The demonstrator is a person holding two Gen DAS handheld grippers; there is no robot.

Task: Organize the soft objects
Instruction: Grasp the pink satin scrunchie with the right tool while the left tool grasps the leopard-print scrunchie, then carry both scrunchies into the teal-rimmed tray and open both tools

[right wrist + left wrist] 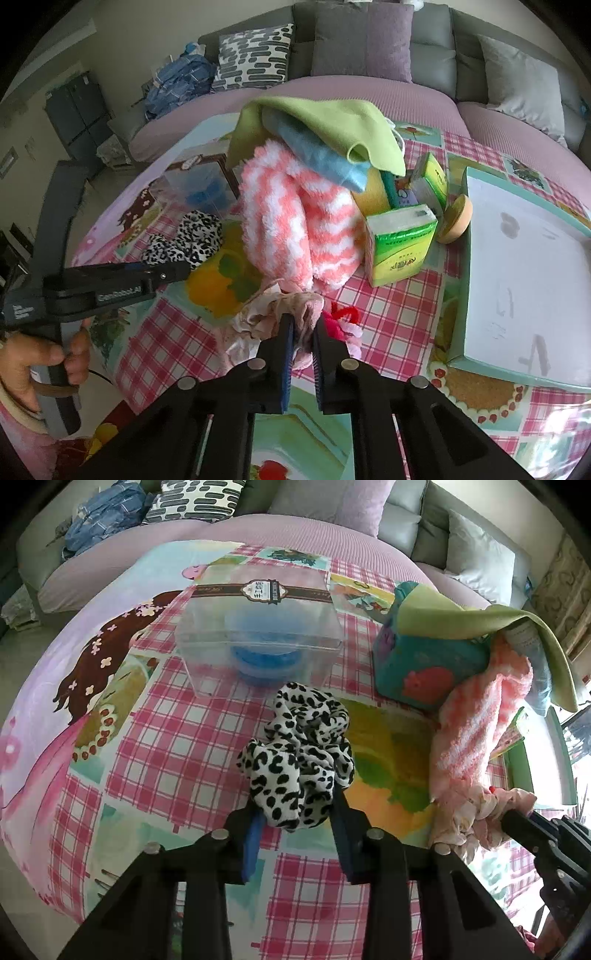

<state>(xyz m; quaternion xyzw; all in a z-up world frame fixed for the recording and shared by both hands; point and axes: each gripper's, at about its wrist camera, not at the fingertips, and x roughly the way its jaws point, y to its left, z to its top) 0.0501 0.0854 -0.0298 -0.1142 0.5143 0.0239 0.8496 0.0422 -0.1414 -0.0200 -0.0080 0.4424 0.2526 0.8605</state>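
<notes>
Gripping comes first on both sides: each gripper has its fingers round a soft item on the quilt (155, 746), so I judge the step in hand to be pick-up, with sorting into a container to follow.

Nearest in the left view, the left gripper (297, 821) reaches forward and low, its fingers set apart on either side of the leopard scrunchie (299, 753), whose near end lies between them; whether the pads press it I cannot tell. Seen from the right view, the person's hand (40, 354) holds this tool's handle with the body level, pointing across the bed.

The right gripper (303, 332) points forward and down, fingers nearly together and pinching the pale pink cloth (280, 314), with a red fluffy bit (343, 315) just beside it.

Beyond the scrunchie stands the clear box (258, 627), with something blue inside. Behind the pink cloth lies the striped sock (295, 225), with a blue cloth (321, 155) and green cloth (325, 118) draped above it. A tray (458, 332) sits to the right.

Next, I'd guess, lift cleanly without dragging the neighbours, then carry to box or tray.
</notes>
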